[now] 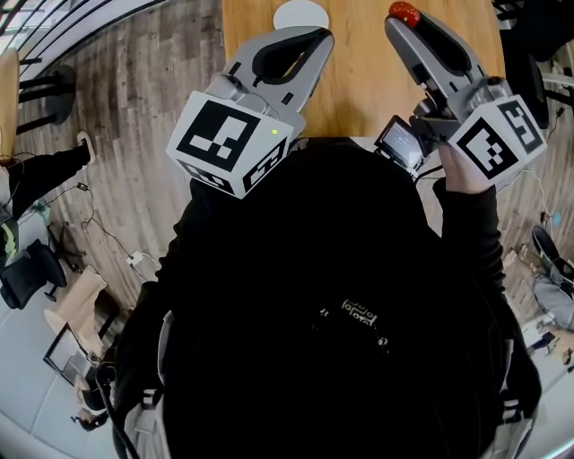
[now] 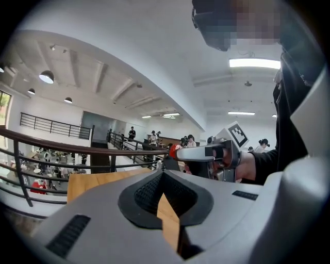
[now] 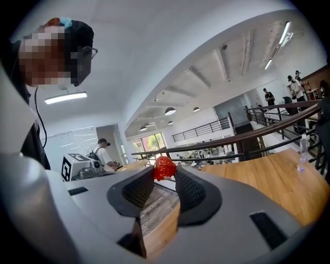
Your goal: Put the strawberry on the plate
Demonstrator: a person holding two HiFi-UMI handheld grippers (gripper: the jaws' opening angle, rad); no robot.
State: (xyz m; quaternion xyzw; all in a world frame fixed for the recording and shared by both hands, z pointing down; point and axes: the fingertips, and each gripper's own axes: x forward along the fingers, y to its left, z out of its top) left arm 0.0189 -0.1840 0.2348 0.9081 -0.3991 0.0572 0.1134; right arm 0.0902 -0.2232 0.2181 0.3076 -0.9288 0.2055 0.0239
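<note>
R gripper point(image 3: 165, 174) is clenched on the strawberry point(image 3: 164, 166), pinched right at the jaw tips w/ its top poking above them; its long axis can't be read. L gripper point(image 1: 318, 38) is closed tight on nothing, tips meeting. Key relation, in the head view: the plate point(image 1: 300, 13) sits at the far edge of the wooden table point(image 1: 359, 81), off to the left of the strawberry, so the R gripper prob. needs a sideways carry toward the L side, then a lowering. L gripper is nearer the plate, tips just short of its near rim, and could crowd that approach. Table between berry and plate looks bare. A railing point(image 3: 247, 135) runs beyond the table.
</note>
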